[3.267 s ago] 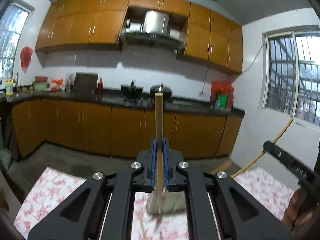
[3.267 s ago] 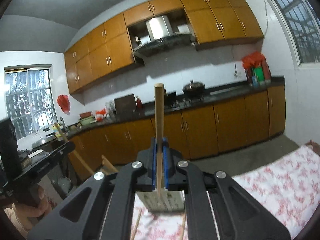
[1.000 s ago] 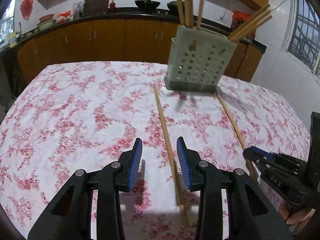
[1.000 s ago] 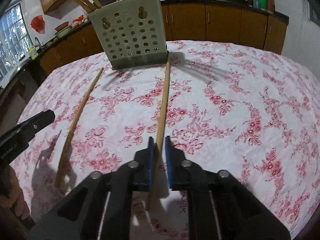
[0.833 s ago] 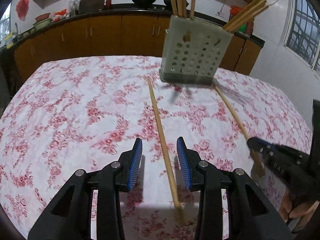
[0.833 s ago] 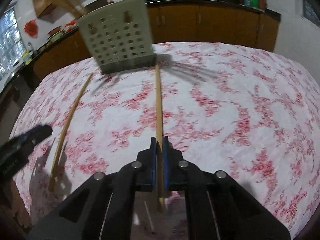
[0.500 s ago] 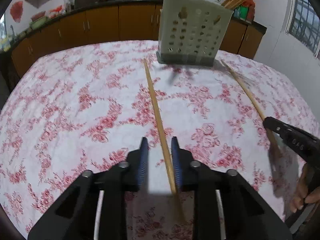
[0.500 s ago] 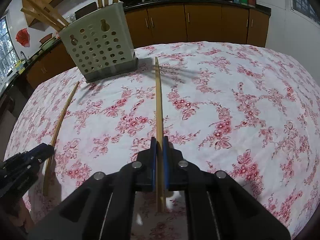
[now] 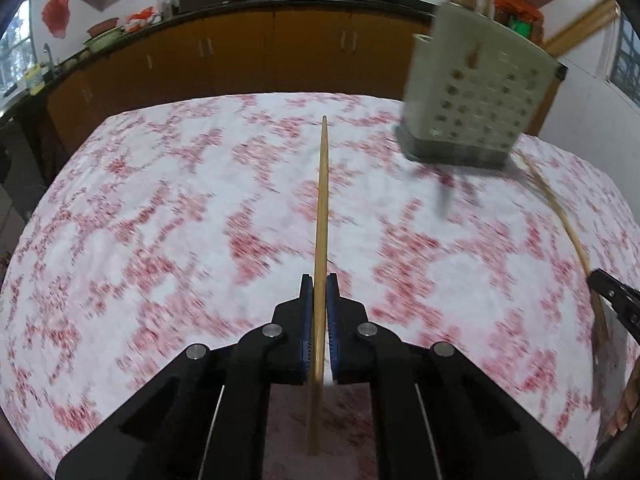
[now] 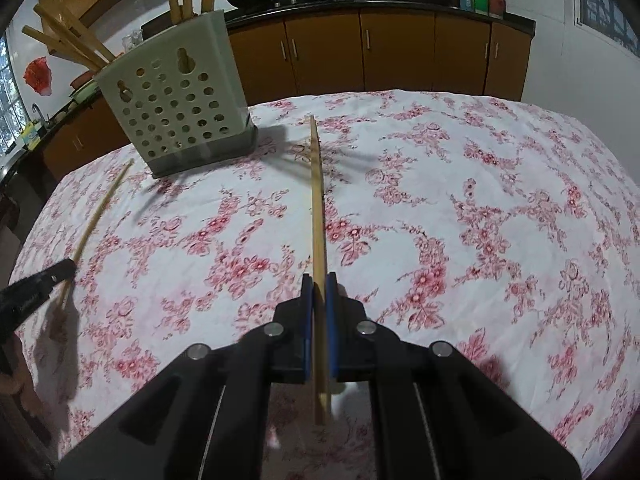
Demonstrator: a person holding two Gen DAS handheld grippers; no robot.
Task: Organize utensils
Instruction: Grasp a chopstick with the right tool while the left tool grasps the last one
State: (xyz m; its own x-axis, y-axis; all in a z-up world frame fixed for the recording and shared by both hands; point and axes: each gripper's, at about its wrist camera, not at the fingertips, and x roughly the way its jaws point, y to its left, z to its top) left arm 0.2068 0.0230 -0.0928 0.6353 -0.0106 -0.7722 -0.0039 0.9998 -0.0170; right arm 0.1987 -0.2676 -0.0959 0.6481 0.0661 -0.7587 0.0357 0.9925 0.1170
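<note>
Left gripper (image 9: 319,292) clamps chopstick (image 9: 322,200) lengthwise – tip pointing away.

I see the utensil holder (image 10: 176,108) standing on the table (image 10: 500,200) at its far side, chopsticks upright in it, and one chopstick (image 10: 318,208) lying to its right.

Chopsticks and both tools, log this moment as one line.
left tool: shut on chopstick | right tool: shut on chopstick | holder: upright on table

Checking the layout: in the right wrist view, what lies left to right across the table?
Left gripper → loose chopstick → holder → chopstick in the right gripper.
</note>
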